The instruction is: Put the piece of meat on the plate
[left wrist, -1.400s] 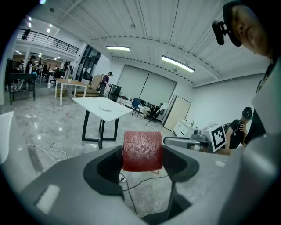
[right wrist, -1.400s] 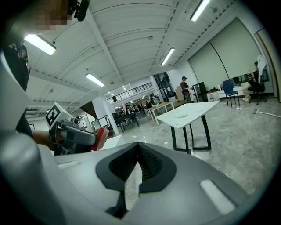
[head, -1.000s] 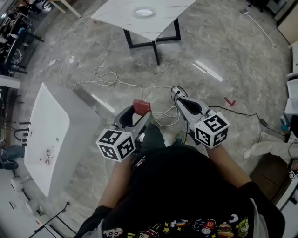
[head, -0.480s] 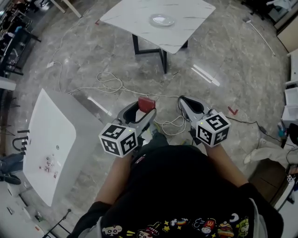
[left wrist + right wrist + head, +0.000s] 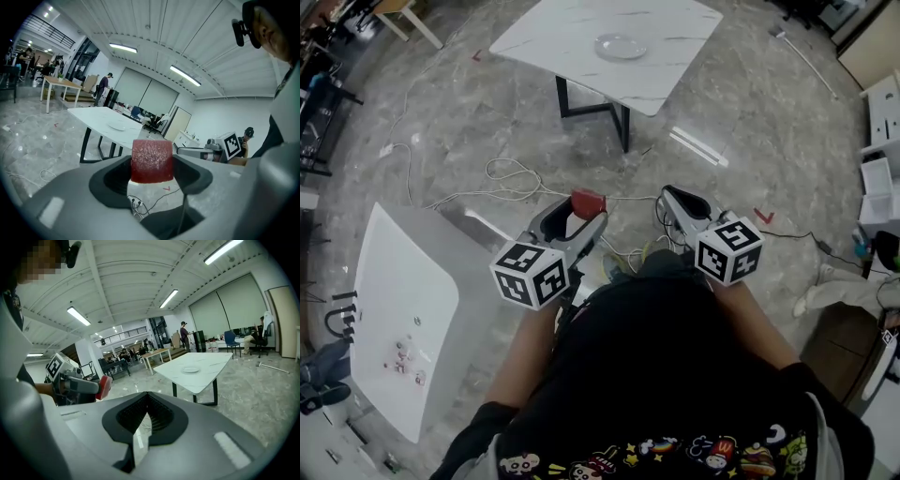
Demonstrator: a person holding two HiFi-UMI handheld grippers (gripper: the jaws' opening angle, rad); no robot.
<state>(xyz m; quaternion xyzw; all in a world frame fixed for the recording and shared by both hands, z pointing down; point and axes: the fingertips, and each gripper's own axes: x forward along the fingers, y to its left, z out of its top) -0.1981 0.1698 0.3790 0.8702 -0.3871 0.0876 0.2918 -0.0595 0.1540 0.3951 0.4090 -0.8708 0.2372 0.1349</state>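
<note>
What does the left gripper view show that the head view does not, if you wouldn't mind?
Only the left gripper view shows the ceiling lights and the left gripper's fingers pressed against both sides of the piece of meat. Only the head view shows the cables on the floor and a second white table at the person's left. Both show the piece of meat, the right gripper, and the plate on the marble table ahead.

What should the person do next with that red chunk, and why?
Probably step forward toward the white table, left tongs shut on the piece of meat: the plate sits there, clearly out of reach. The right tongs are shut, empty.
</note>
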